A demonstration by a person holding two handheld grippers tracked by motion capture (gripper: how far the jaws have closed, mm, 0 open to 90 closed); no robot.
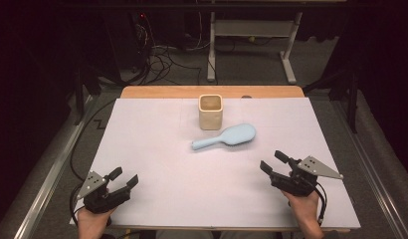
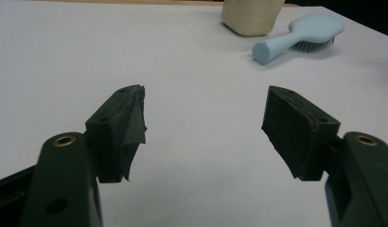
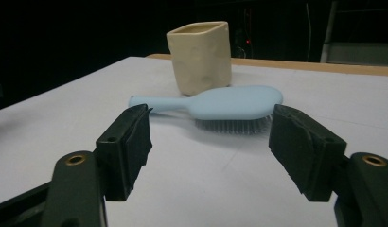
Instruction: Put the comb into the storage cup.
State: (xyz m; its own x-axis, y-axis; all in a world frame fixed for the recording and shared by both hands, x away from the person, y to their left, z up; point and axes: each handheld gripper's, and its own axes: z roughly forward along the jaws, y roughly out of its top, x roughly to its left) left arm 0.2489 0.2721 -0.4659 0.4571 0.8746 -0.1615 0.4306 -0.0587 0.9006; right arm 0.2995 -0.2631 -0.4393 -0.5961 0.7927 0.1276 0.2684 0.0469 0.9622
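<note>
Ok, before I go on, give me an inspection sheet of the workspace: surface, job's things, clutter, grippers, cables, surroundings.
Surface: white sheet over a wooden table, whose edge shows at the far side.
Job's things: cream square cup upright near the far middle; light blue hairbrush lying bristles down just in front of it, handle toward the left.
Clutter: nothing seen.
Grippers: left gripper and right gripper both open, holding nothing, at the near corners, each held in a hand.
Cables: one trails from each gripper; a black tangle lies on the floor beyond the table.
Surroundings: dark room, white desk frame behind, grey floor.
</note>
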